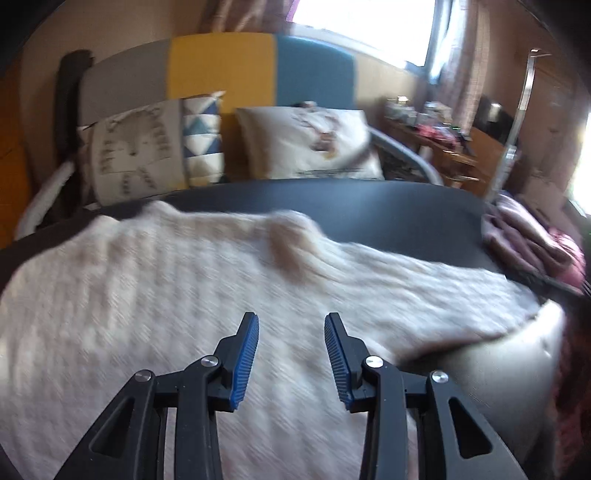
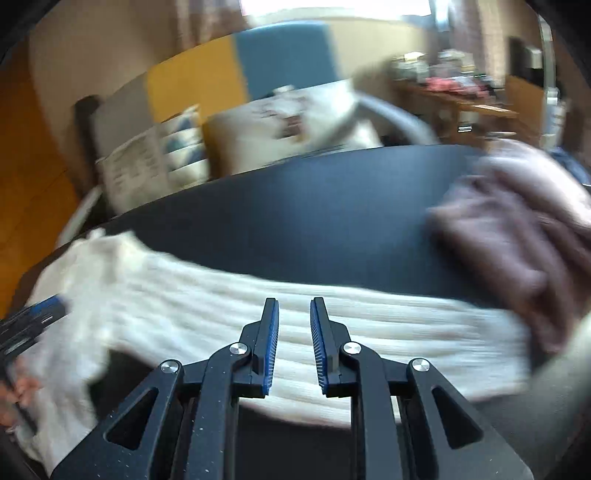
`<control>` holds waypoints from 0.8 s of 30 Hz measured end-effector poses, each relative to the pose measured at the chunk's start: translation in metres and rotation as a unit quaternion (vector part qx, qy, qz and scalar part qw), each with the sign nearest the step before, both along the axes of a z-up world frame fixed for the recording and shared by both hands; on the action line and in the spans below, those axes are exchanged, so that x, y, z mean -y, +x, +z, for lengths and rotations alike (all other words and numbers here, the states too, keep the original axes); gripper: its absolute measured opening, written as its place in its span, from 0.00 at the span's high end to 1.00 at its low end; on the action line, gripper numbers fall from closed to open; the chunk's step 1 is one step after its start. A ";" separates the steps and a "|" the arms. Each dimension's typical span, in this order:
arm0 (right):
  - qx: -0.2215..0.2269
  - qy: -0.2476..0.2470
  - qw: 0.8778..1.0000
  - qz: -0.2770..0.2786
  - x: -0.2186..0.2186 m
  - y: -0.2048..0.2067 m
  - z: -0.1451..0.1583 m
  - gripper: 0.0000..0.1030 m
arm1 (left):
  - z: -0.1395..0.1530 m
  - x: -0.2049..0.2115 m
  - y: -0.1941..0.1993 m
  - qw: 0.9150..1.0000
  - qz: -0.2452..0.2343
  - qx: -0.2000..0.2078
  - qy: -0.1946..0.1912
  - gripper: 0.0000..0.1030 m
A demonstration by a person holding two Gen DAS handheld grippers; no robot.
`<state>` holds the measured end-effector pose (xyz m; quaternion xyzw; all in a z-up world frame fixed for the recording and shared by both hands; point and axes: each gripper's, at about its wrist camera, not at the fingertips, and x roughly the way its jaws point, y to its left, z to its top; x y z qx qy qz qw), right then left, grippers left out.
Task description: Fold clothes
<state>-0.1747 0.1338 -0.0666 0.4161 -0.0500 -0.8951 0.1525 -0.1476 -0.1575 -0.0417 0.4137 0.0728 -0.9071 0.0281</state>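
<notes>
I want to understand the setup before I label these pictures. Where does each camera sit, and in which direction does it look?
Left wrist: sits behind the left gripper, angled down at the cream sweater on the dark table; its open, empty fingers show.
Right wrist: sits behind the right gripper, angled down over the sweater's sleeve; its narrow, empty fingers show, and the other gripper at the left edge.
Shared: sweater, table, mauve folded clothes, pillows.

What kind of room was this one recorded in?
Most likely a bedroom at home: a padded headboard in grey, yellow and blue panels, printed pillows against it, and a cluttered wooden desk by a curtained window.
</notes>
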 end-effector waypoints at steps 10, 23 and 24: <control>0.038 -0.039 0.991 0.123 0.140 -0.051 -0.004 0.81 | -0.031 0.014 -0.035 0.995 0.036 0.017 0.089 0.64; 0.063 0.079 0.970 0.221 0.236 -0.115 -0.032 0.87 | -0.043 -0.021 -0.004 0.998 -0.008 -0.005 0.055 0.64; 0.062 0.074 0.972 0.213 0.234 -0.117 -0.034 0.87 | -0.042 -0.019 -0.004 0.998 -0.008 -0.006 0.061 0.64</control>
